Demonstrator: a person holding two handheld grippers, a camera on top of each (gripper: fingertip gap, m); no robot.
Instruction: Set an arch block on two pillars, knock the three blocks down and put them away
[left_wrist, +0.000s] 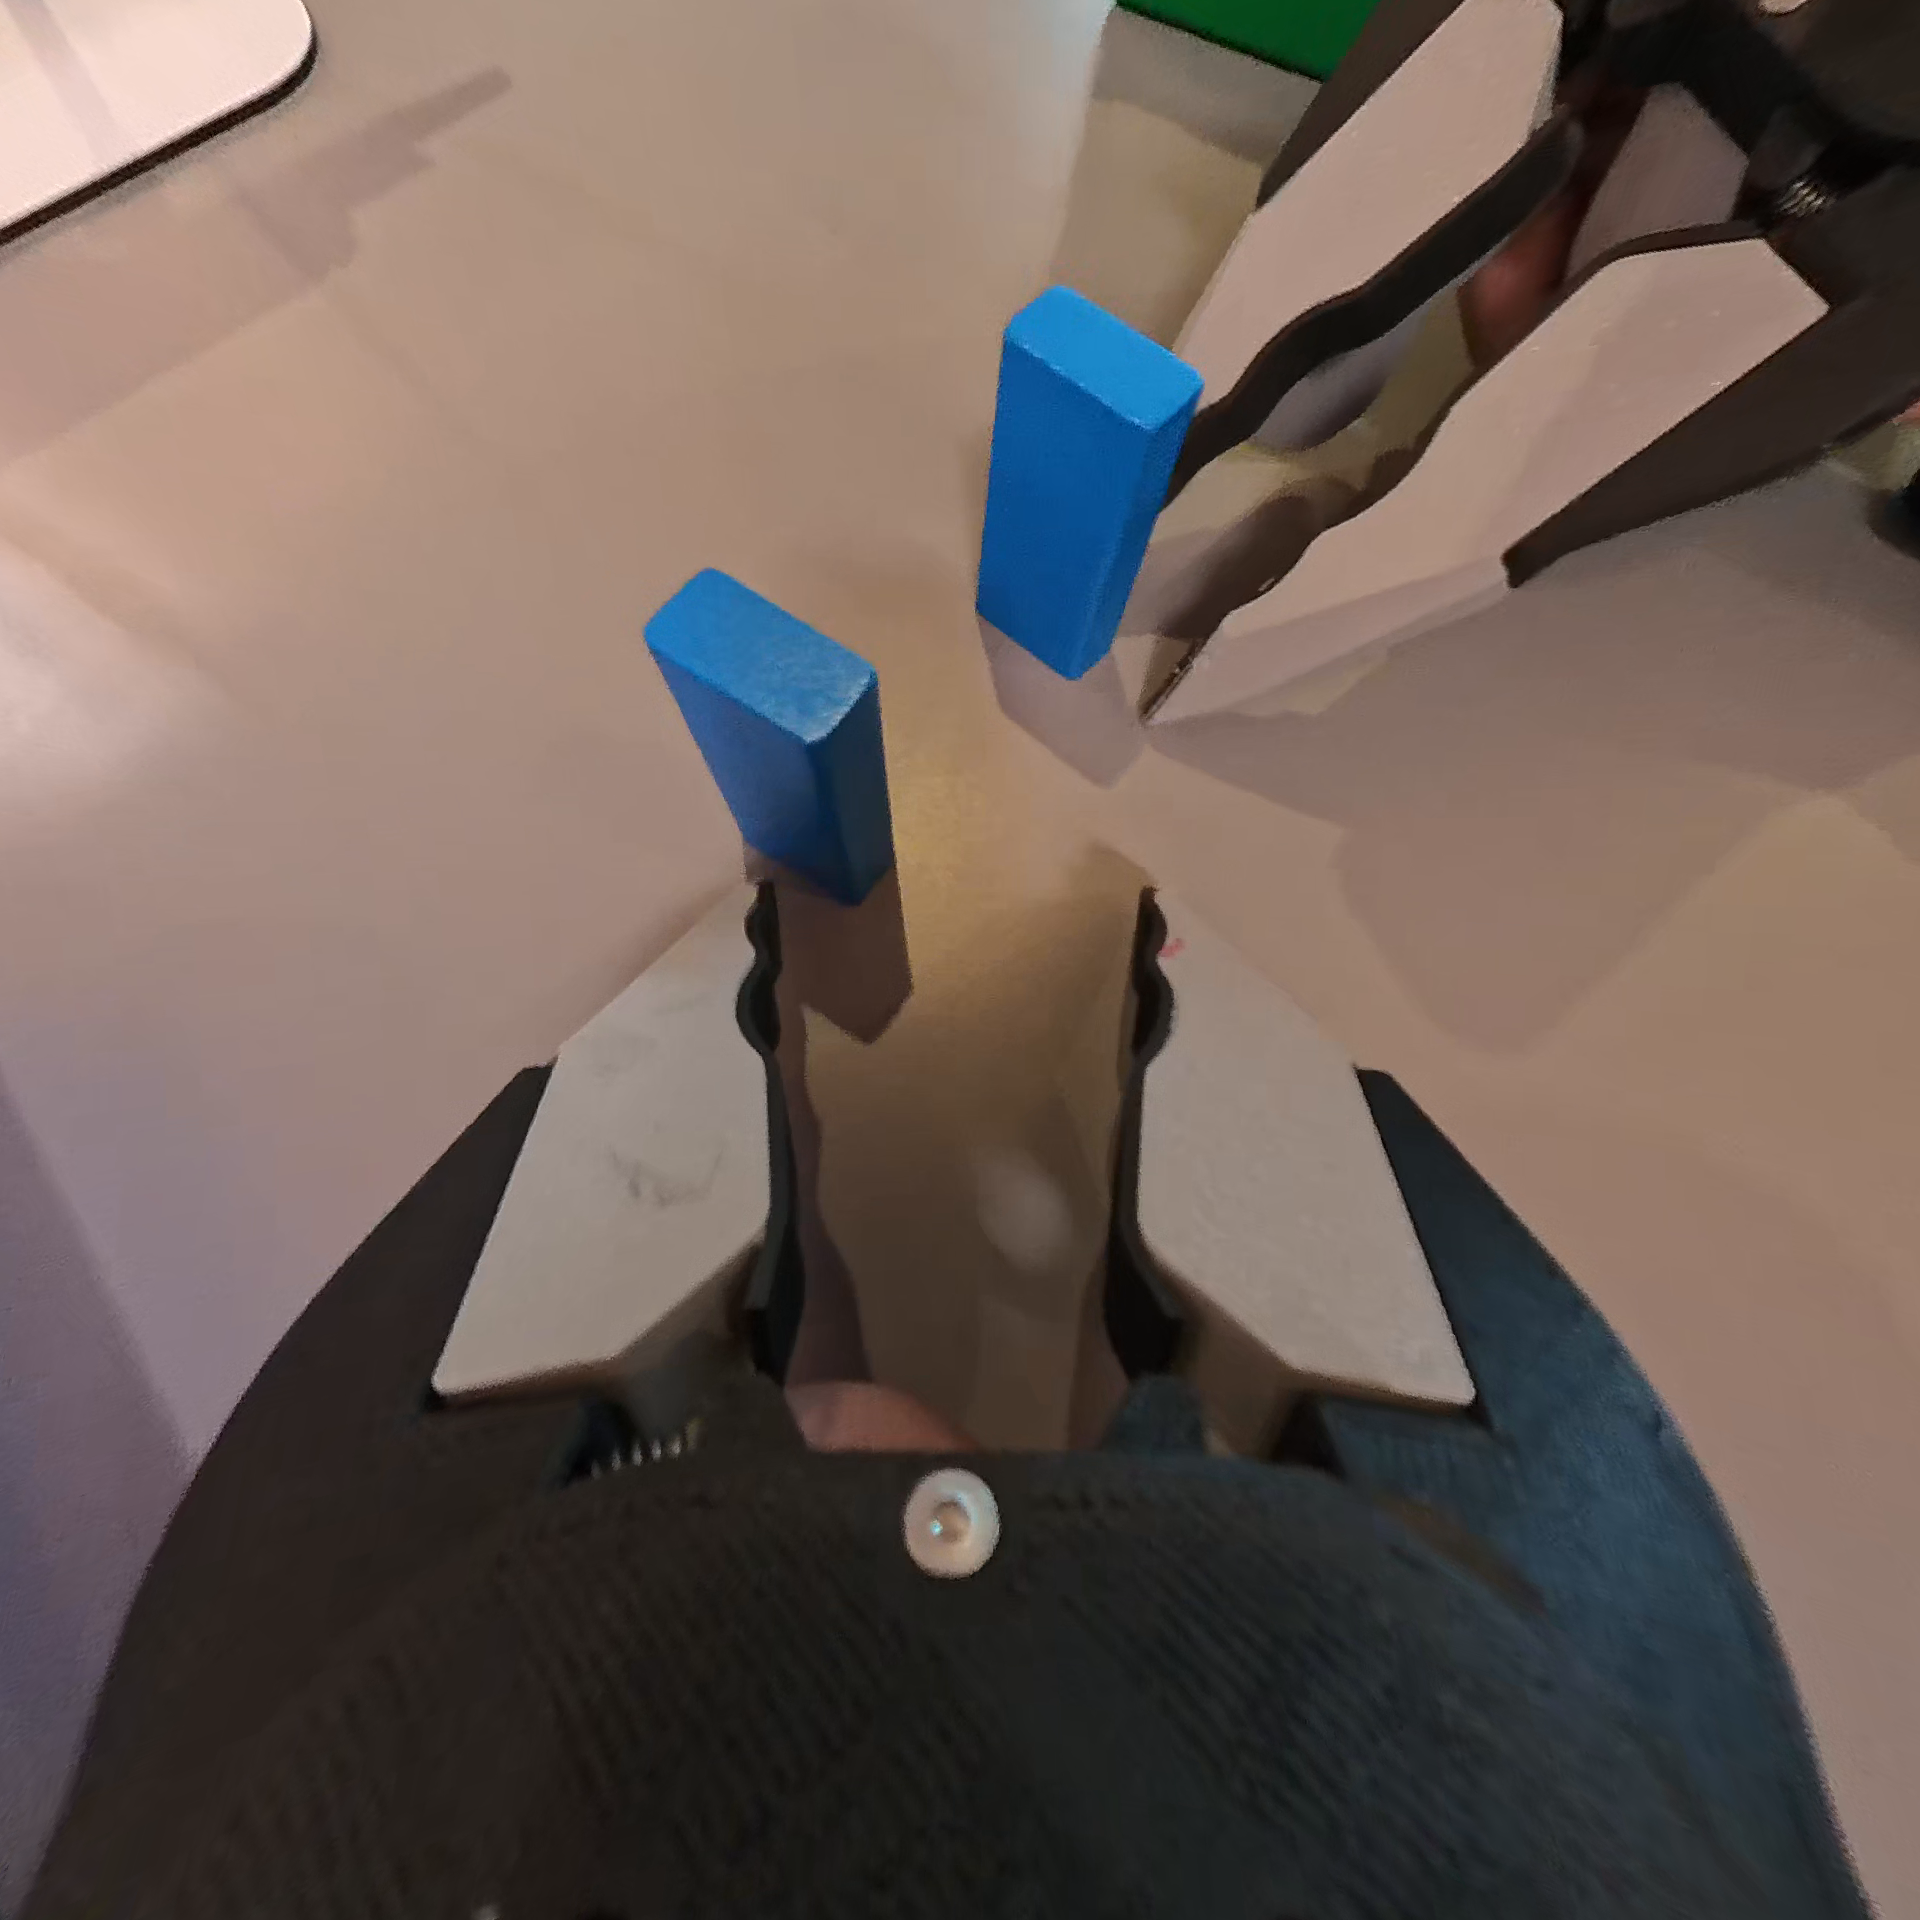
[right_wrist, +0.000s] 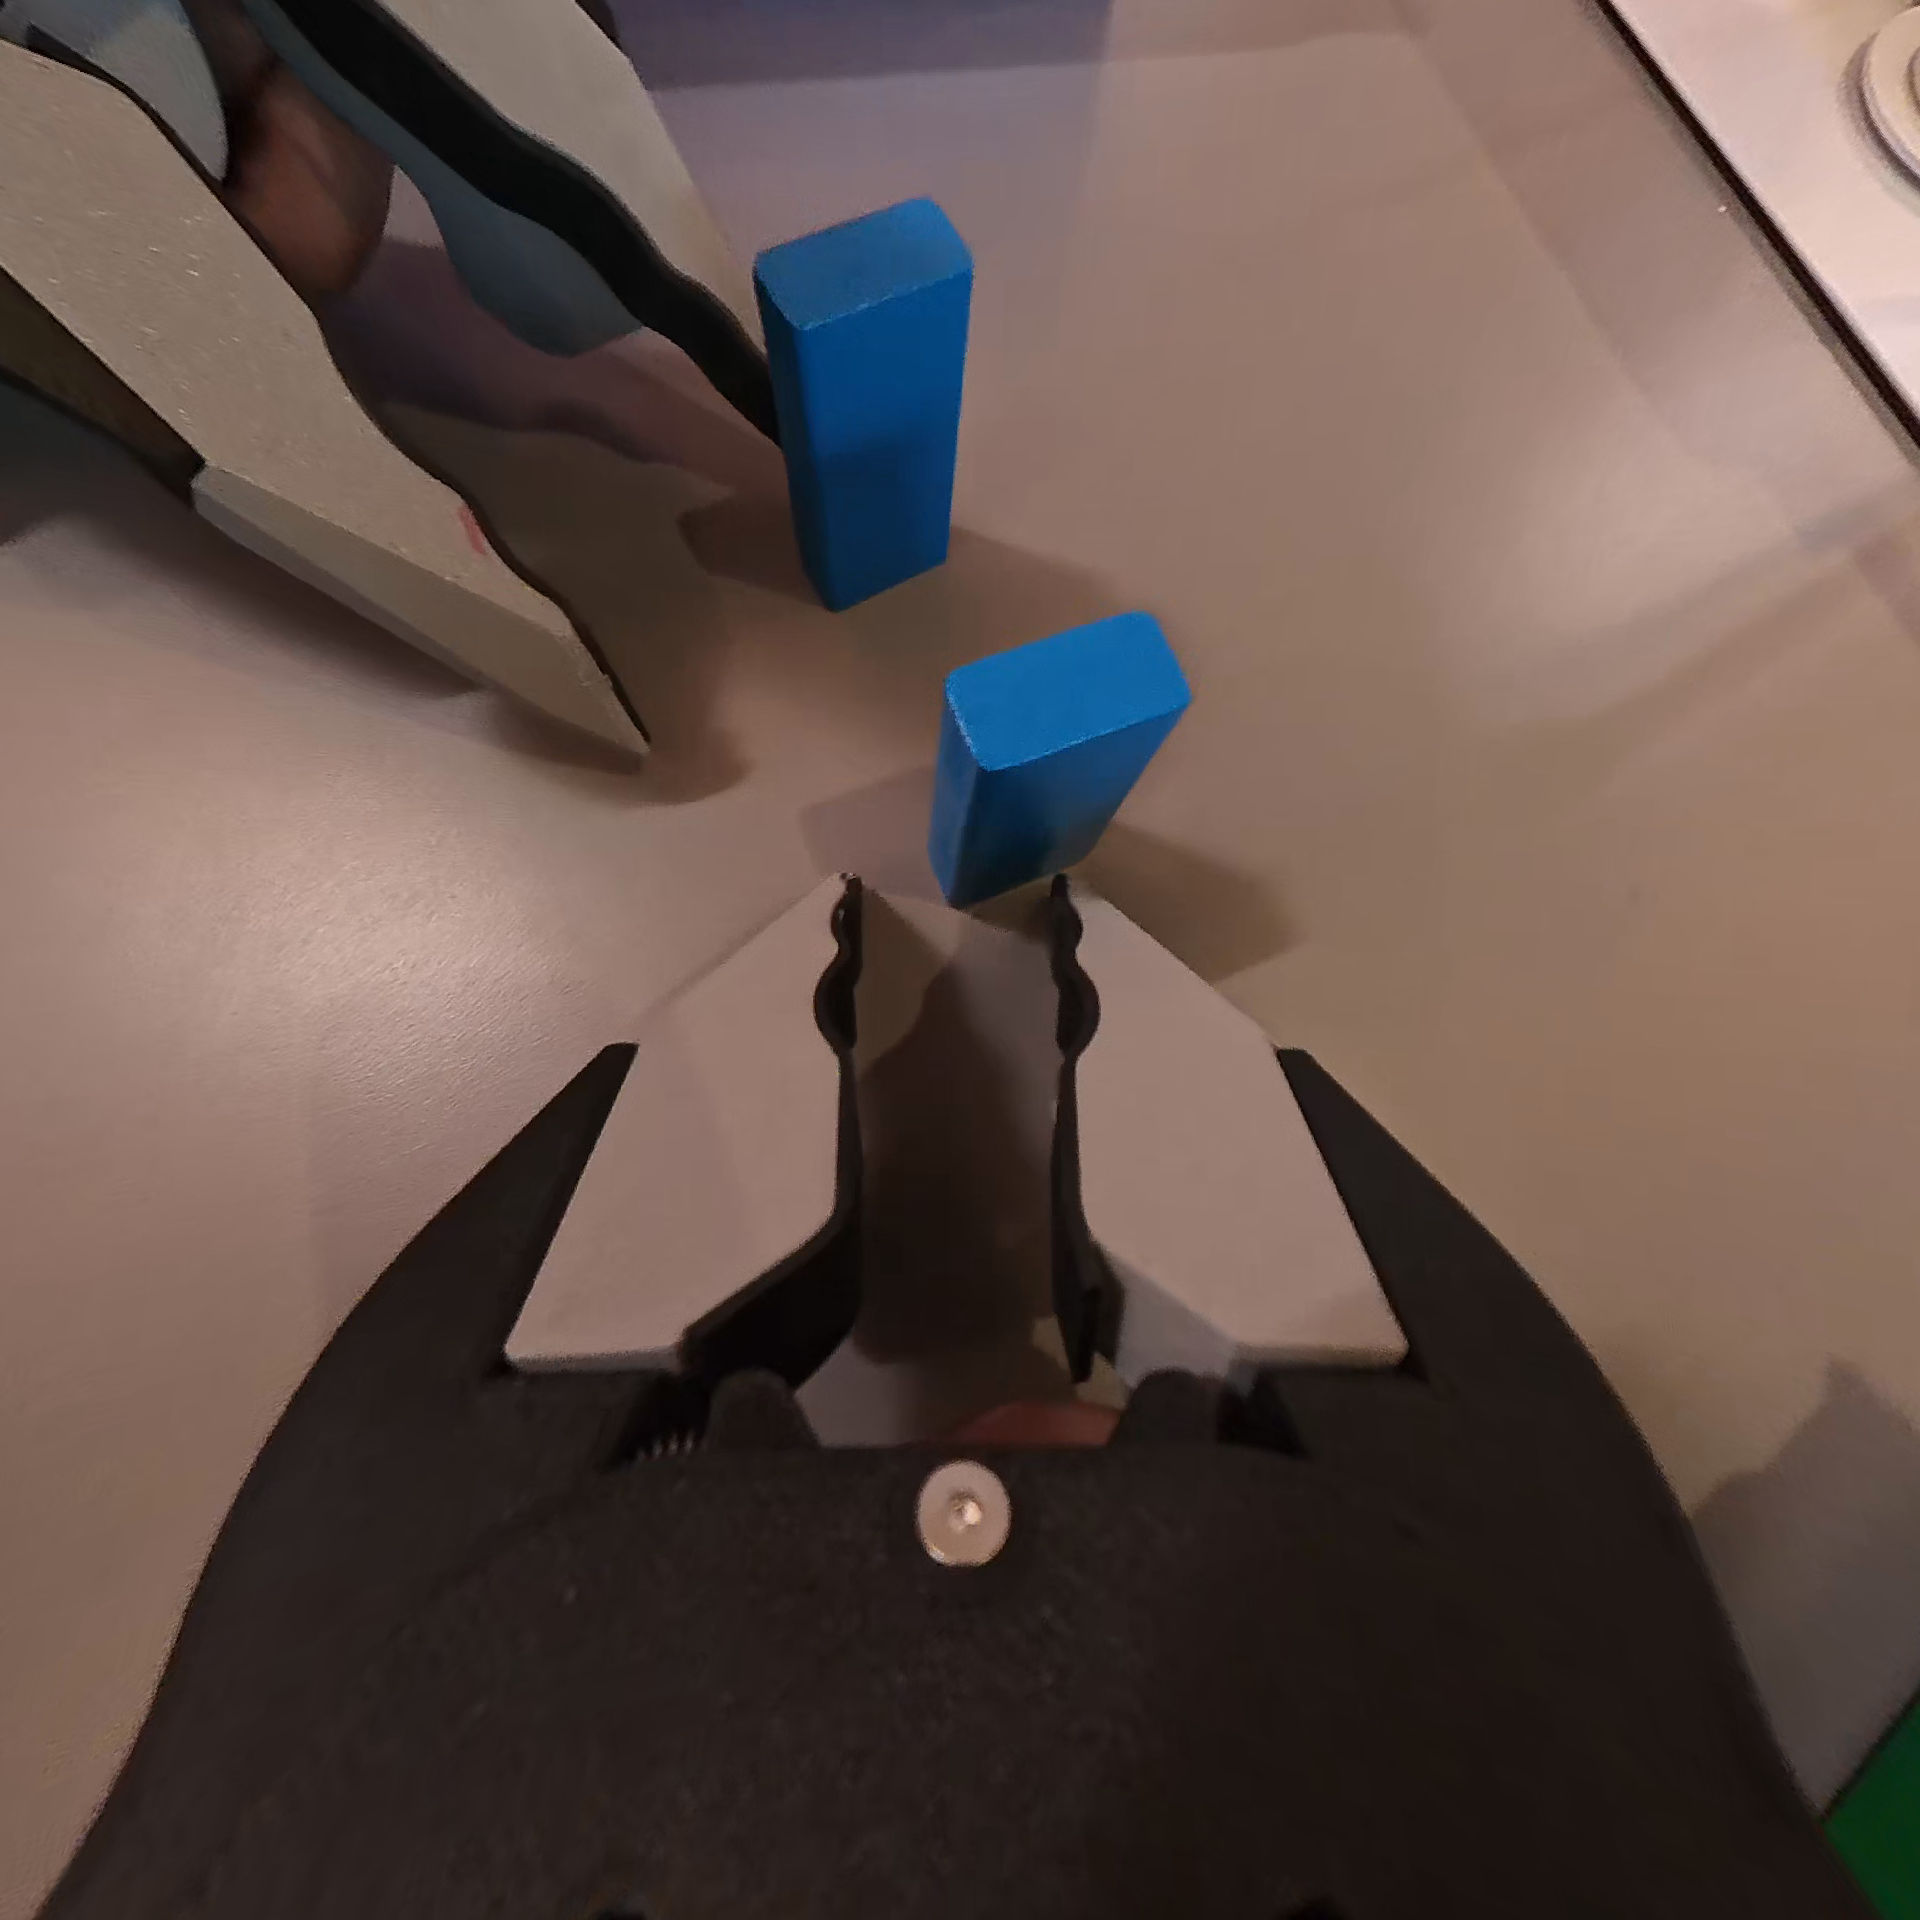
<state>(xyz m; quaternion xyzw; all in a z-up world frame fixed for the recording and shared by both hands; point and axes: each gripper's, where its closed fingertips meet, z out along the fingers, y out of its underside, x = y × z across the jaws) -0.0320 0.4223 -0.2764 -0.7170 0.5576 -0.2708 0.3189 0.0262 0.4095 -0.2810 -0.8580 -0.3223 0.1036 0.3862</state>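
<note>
Left wrist view: your left tool (left_wrist: 951, 894) and right tool (right_wrist: 954, 891) are both released and empty; two blue pillars (left_wrist: 774, 732) (left_wrist: 1086, 478) stand upright, apart, on the worktop (left_wrist: 416, 623). No arch block is visible; you likely fetch it next.

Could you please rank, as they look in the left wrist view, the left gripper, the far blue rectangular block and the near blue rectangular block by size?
1. Left gripper, largest, but nearest the camera.
2-3. Far blue rectangular block and near blue rectangular block: look alike, unranked.

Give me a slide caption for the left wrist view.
Open left gripper faces two upright blue pillars on a beige table; open right gripper opposite.
</note>
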